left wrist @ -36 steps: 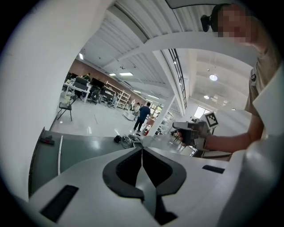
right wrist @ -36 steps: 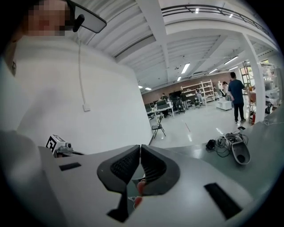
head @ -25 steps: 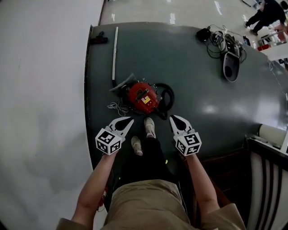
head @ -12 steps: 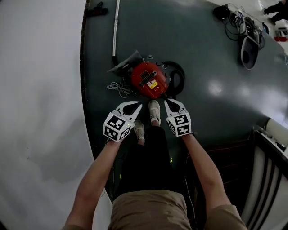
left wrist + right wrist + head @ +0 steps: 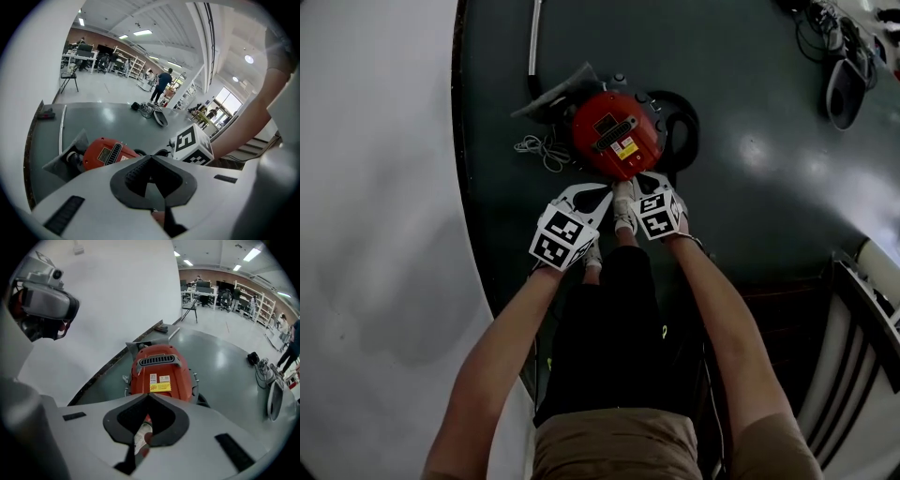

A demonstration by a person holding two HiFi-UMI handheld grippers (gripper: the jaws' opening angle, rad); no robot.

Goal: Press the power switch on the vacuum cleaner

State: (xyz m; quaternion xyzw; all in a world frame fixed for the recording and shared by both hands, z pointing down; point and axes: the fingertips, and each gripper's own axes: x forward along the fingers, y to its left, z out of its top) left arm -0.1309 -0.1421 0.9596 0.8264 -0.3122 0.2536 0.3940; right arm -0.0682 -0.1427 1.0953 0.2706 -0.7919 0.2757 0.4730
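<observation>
The red vacuum [image 5: 617, 136] sits on the dark floor [image 5: 750, 216], just ahead of the person's shoe [image 5: 623, 214]. A black hose [image 5: 682, 131] coils at its right and a cord [image 5: 539, 150] lies at its left. The right tongs [image 5: 643, 182] are pressed together and empty, with their tips at the vacuum's near edge. The left tongs [image 5: 598, 194] are also pressed together and empty, just beside them.

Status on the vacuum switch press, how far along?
Approach looks done: the right gripper and left gripper sit at the near edge of the red vacuum cleaner, both shut and empty. In hand: the right one is aimed at its body. Left: the press itself; no contact shows, and I cannot pick out the switch.
</observation>
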